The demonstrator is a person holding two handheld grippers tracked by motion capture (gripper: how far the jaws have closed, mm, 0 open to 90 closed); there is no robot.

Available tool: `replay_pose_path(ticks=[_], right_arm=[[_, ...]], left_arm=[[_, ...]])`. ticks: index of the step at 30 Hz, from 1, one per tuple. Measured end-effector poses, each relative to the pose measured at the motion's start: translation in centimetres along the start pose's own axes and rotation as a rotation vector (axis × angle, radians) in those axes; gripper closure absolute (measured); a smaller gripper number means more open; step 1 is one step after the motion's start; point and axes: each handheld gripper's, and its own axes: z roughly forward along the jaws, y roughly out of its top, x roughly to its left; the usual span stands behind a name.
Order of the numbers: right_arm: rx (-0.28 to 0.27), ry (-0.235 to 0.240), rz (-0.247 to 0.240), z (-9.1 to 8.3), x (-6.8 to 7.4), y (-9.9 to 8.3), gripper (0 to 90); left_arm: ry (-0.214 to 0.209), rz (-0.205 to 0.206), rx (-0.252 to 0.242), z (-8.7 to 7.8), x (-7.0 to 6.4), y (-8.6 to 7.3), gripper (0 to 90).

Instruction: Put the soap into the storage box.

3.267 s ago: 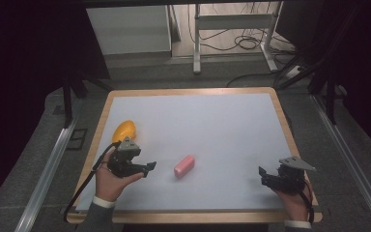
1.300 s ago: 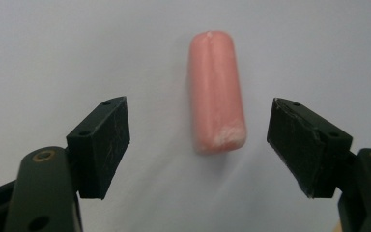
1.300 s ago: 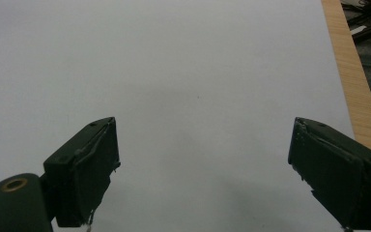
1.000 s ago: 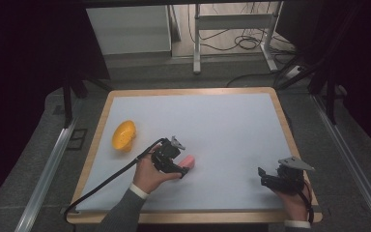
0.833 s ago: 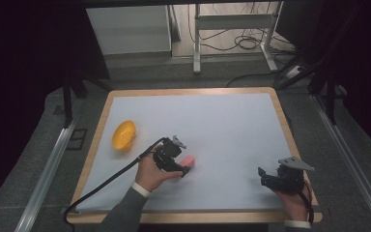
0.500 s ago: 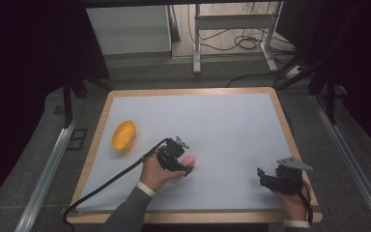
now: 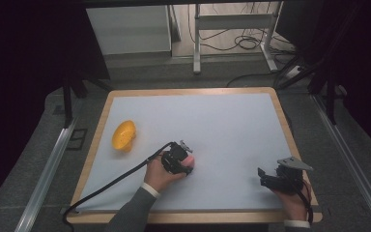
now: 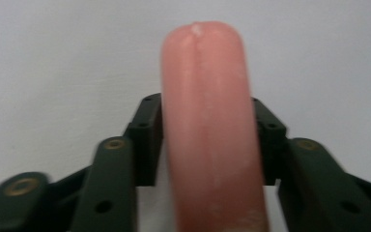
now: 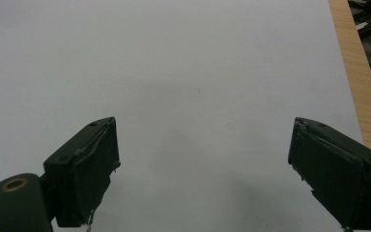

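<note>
Left gripper sat near the middle of the table's front half, held in the person's left hand, cable trailing back toward the front left corner. Its jaws were clamped on a pink sausage: in the left gripper view both black jaws pressed against the sausage's sides, with the rounded far end reaching past them over the white surface. In the high view a small pink patch of the sausage showed at the gripper's tip; whether it rested on the table or was lifted could not be told. Right gripper was near the front right corner of the table, well apart from the left one, held in the right hand. Its jaws stood spread wide with nothing between them, bare white surface ahead and the wooden table edge at right. An orange fruit, probably a mango, lay on the left side of the table, apart from both grippers.
</note>
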Motion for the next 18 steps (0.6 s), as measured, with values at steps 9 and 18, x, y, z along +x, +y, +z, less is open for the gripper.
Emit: replay_pose_path(ticks=[9, 18], right_arm=[[-0.002, -0.004, 0.0, -0.02, -0.13, -0.03, 10.4], [-0.006, -0.004, 0.004, -0.1, -0.15, 0.01, 10.4]], left_arm=[[0.01, 0.008, -0.01, -0.02, 0.03, -0.07, 59.9], [0.002, 0.02, -0.026, -0.65, 0.14, -0.14, 60.0]])
